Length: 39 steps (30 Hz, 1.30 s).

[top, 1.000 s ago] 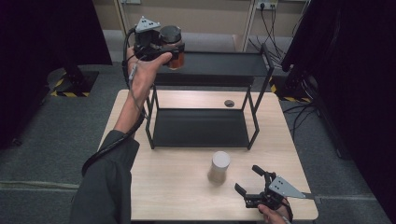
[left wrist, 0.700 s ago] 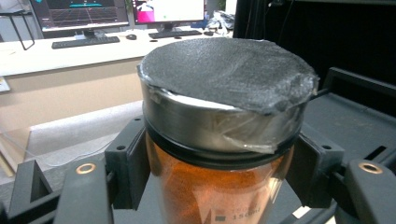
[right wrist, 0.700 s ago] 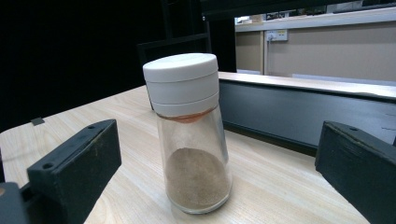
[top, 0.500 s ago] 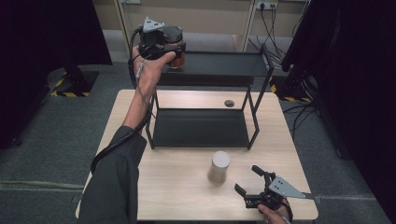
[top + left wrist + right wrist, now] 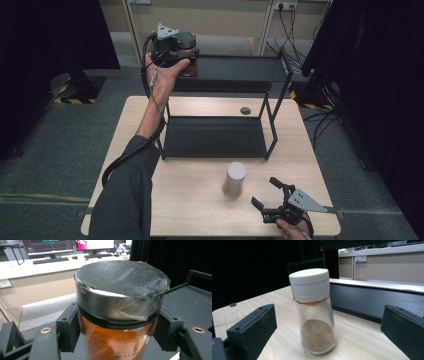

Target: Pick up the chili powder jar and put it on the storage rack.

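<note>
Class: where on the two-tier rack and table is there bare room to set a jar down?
Free: the top shelf right of the orange jar in the left gripper; the whole bottom shelf; the table left of the white-lidded shaker. Crowded: between shaker and right gripper.

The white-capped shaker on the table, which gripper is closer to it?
Right. The right gripper sits open beside the white-capped shaker; the left gripper holds an orange spice jar over the rack's top shelf.

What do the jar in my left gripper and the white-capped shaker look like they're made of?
Jar: clear glass or plastic, since the orange powder shows through; shiny metal-looking lid topped with a matte, grainy black pad.
Shaker: clear, glossy body, glass or plastic, showing brown powder; smooth white cap, probably plastic.
</note>
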Each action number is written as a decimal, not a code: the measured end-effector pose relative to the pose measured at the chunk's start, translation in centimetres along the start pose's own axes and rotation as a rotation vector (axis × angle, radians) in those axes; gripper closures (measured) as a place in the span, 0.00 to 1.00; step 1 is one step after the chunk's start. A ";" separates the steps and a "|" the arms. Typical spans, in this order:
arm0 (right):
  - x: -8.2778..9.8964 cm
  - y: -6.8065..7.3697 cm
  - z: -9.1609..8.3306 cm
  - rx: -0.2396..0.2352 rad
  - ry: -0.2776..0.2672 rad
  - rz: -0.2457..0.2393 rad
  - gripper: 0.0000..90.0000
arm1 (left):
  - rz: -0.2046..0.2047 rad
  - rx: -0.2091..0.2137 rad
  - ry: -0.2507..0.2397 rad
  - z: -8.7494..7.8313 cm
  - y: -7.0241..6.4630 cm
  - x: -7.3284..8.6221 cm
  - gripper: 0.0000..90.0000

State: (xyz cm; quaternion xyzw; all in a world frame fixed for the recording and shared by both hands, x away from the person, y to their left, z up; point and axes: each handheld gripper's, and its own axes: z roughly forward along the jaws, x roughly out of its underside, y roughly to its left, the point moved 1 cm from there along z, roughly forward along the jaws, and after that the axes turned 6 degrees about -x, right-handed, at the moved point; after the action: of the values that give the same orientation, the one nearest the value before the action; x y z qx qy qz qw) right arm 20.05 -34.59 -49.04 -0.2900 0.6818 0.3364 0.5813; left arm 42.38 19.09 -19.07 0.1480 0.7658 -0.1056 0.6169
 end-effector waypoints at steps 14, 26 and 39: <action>0.0 0.0 0.1 0.000 0.002 0.001 0.01 | -0.022 -0.032 -0.026 -0.8 -0.3 0.6 0.06; 0.1 0.0 0.1 0.002 0.003 0.003 0.01 | -0.008 -0.015 -0.035 -2.7 -1.0 0.7 0.01; 0.0 0.1 0.1 0.007 0.001 0.005 0.01 | -0.014 0.028 -0.067 -4.5 -1.1 2.3 0.02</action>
State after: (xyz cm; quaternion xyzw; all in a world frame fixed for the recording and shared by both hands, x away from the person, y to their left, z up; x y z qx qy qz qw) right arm 20.00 -34.47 -49.08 -0.2864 0.6840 0.3353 0.5812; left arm 37.38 19.83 -20.35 0.1474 0.7442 -0.1255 0.6393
